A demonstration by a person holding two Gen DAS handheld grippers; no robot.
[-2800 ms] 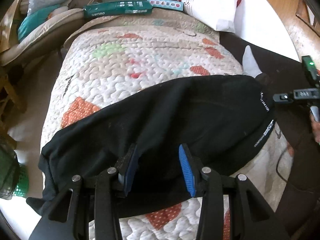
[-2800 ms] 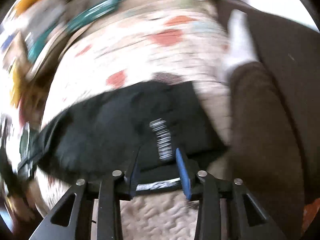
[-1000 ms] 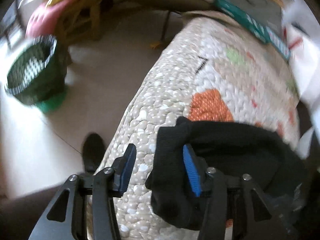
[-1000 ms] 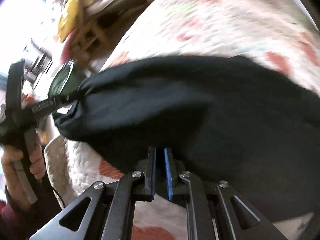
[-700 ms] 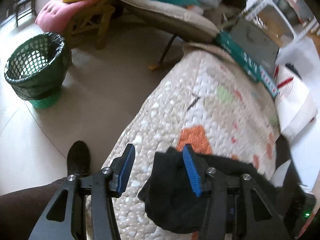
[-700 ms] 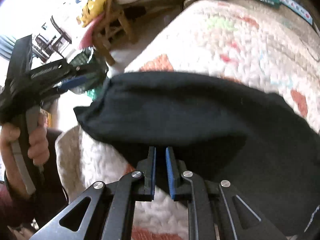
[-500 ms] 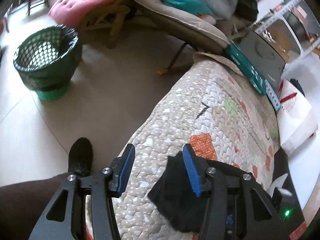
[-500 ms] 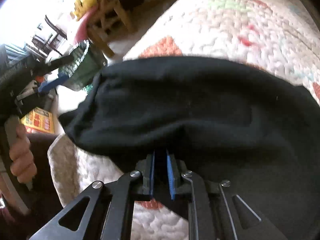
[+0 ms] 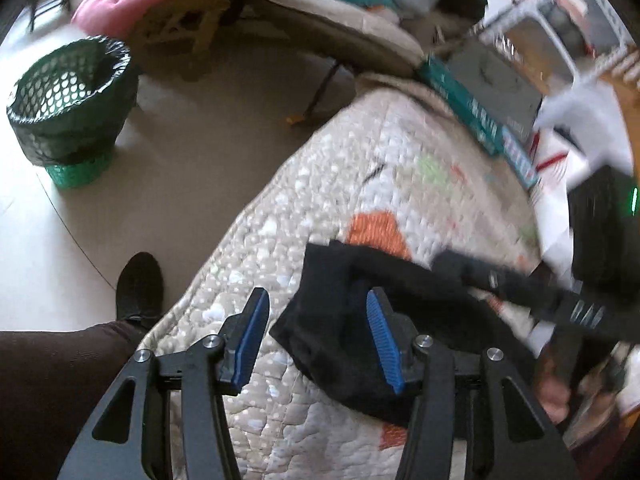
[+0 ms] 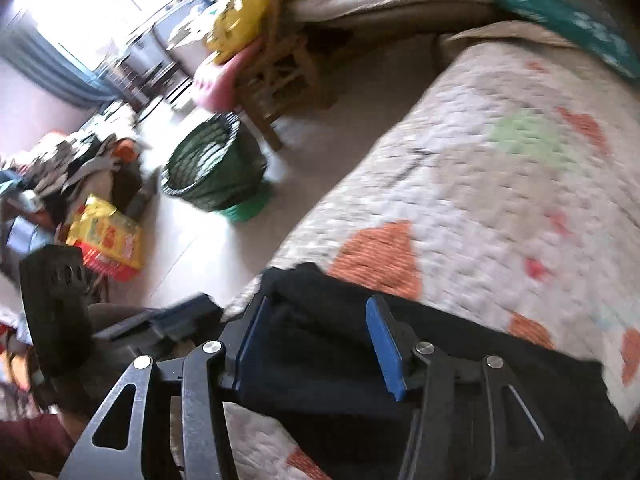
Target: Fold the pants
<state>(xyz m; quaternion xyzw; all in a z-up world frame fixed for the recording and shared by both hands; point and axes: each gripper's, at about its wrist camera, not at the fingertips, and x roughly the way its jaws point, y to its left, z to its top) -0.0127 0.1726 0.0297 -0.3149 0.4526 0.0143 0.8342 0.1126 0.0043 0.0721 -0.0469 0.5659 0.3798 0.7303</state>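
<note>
The black pants (image 9: 336,320) lie folded into a bundle on the quilted bed cover (image 9: 328,184), near its left edge. My left gripper (image 9: 316,336) is open above that edge; the pants' corner lies between and under its blue pads, not pinched. My right gripper (image 10: 316,340) is open just over the pants (image 10: 460,380), holding nothing. It also shows in the left wrist view (image 9: 520,284) at the right, above the pants. The left gripper shows in the right wrist view (image 10: 168,324) at the lower left.
A green mesh bin (image 9: 68,108) stands on the floor left of the bed. A wooden chair with a pink cushion (image 9: 132,4) and a padded lounger stand behind. A teal box (image 9: 464,112) and a white bag lie at the bed's far end. My leg and shoe (image 9: 140,284) are beside the bed.
My right gripper has let go of the pants and opened. The pants now lie folded over toward the bed's left edge. My left gripper stayed open and drew back slightly.
</note>
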